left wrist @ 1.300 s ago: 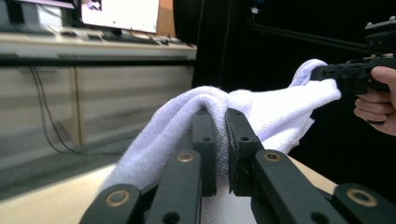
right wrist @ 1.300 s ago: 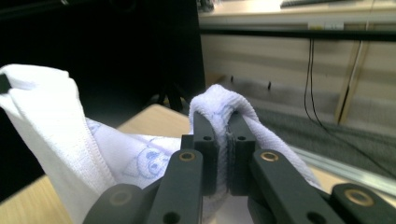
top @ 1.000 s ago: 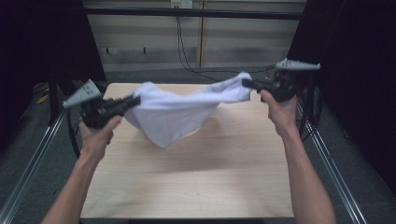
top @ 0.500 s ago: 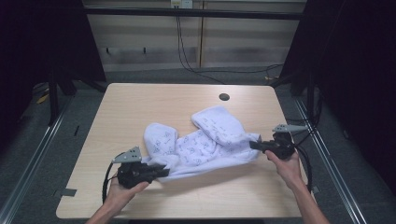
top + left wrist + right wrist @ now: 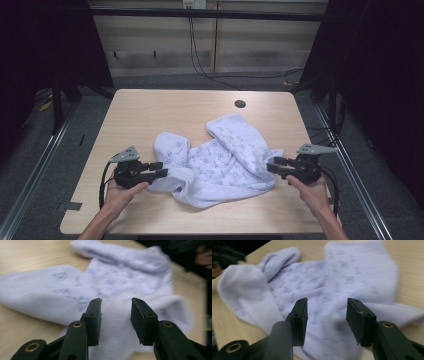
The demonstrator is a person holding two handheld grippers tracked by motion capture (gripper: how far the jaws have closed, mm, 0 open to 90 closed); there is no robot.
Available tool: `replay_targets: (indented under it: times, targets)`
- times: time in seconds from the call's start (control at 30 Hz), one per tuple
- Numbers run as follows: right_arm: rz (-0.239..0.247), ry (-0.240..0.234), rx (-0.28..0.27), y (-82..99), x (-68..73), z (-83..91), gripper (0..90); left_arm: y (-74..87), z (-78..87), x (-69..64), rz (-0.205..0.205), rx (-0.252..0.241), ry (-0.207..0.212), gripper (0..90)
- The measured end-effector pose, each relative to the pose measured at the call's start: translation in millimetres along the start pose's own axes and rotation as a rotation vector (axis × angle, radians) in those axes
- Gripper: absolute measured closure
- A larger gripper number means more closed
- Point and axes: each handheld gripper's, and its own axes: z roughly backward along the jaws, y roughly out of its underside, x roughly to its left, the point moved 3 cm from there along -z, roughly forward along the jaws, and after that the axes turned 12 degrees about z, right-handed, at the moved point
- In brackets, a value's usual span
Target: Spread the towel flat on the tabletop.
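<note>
Garment: I am looking at a white patterned garment lying rumpled on the wooden table, toward the near half, between my two hands.
Left gripper: I am holding the left gripper low at the garment's left edge; its jaws have just been opening and are standing apart, with cloth lying past and below them but nothing pinched.
Right gripper: I am holding the right gripper at the garment's right edge; its jaws have just been opening too and are gaping over the fabric, gripping nothing.
Progress: I am judging the laying-down as done, since the garment is resting on the table and both grips are off it.
Remaining: I am still seeing folds and a bunched lower hem, so smoothing or folding looks to be left.
High view: I am getting the whole outline here, both sleeves reaching toward the far side and the round hole in the tabletop.
Left gripper view: I am seeing the gap between the pads up close, and the thick rolled edge beyond them.
Right gripper view: I am making out the faint blue print on the cloth, though motion blur is softening it.
</note>
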Motion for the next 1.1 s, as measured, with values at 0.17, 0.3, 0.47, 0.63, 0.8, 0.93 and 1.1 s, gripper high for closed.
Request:
replay_targets:
  times: [0.17,0.3,0.47,0.63,0.8,0.93,1.1]
  targets:
    - [0.062,-0.11,0.052,-3.8,34.5,-37.7,52.1,12.5,-26.2,11.8,-0.026,0.116,-0.066,58.8]
    - [0.079,-0.153,0.141,8.5,49.1,-64.8,50.8,20.6,-27.1,6.8,-0.076,0.156,-0.055,79.1]
    - [0.074,-0.178,0.157,18.2,53.5,-70.9,48.9,33.7,-20.8,-8.8,-0.039,0.186,-0.006,83.6]
    - [0.095,-0.232,0.224,26.8,67.4,-79.3,46.0,37.0,-2.7,-26.6,0.001,0.152,0.066,77.8]
    - [0.133,-0.186,0.239,26.0,70.4,-80.7,66.5,20.8,10.9,-18.1,0.008,0.041,0.061,66.9]
    - [0.099,-0.196,0.251,26.2,61.4,-80.9,86.6,2.9,-1.1,4.3,0.025,0.014,-0.006,59.2]
    - [0.07,-0.107,0.251,23.4,25.8,-77.5,87.7,-1.9,-21.9,21.6,0.022,0.043,-0.07,59.3]
